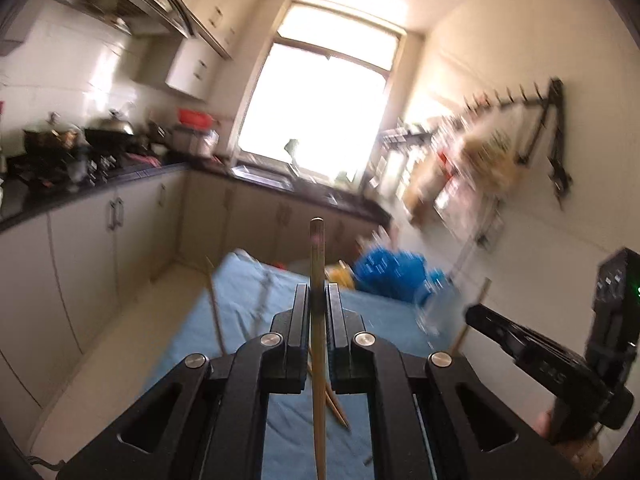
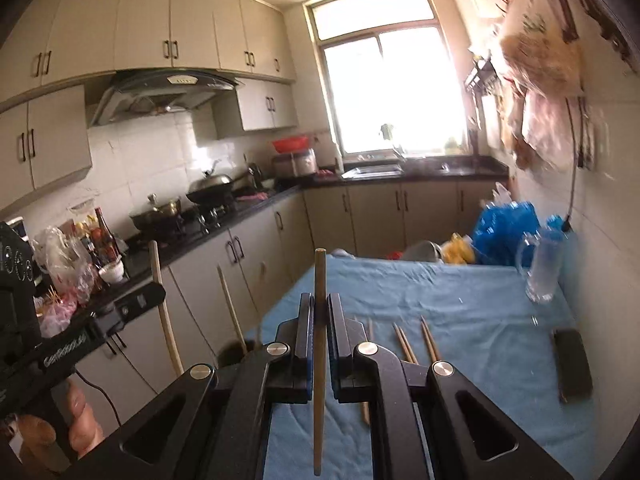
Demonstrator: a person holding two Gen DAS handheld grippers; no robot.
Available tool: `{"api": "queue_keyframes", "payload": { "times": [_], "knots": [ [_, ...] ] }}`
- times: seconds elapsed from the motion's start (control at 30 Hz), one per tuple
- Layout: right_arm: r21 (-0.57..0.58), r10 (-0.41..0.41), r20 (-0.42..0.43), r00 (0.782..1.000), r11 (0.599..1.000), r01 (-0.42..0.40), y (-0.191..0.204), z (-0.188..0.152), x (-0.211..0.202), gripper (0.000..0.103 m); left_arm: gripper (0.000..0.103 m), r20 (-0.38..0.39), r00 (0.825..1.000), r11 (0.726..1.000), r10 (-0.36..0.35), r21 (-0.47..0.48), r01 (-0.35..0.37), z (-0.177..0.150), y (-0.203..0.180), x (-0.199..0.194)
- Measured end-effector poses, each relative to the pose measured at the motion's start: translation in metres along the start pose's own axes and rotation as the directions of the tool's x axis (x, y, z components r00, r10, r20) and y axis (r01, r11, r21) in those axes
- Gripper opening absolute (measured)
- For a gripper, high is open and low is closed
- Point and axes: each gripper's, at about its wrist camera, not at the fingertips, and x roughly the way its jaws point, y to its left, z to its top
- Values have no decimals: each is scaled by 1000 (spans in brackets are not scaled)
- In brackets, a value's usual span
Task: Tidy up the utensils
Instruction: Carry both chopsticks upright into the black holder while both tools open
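Left gripper [image 1: 319, 292] is pinching one chopstick [image 1: 317, 264] upright; right gripper [image 2: 319, 304] is pinching another chopstick [image 2: 319, 280] above the blue table [image 2: 460, 292].

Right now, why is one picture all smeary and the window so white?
Left wrist view: motion blur smears the wall rack and blue bag. Right wrist view: mostly sharper. Both views: daylight overexposes the window, and the fisheye lens bends straight cabinet lines.
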Motion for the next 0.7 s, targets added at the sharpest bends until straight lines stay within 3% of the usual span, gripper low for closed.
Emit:
{"api": "queue_keyframes", "payload": {
  "times": [0.23, 0.4, 0.57, 0.7],
  "knots": [
    [3, 88, 54, 995, 996, -88, 27, 41, 28, 6, 7, 136, 984, 993, 114, -13, -114, 37, 29, 17],
    [11, 139, 80, 987, 990, -140, 46, 58, 57, 7, 7, 178, 971, 987, 160, -17, -160, 52, 44, 38],
    [3, 148, 76, 986, 989, -149, 61, 56, 97, 7, 7, 138, 972, 982, 190, -15, -190, 44, 57, 68],
    [16, 147, 9, 989, 989, -147, 61, 39, 132, 7, 7, 57, 976, 978, 209, -9, -208, 24, 66, 96]
  ]
}}
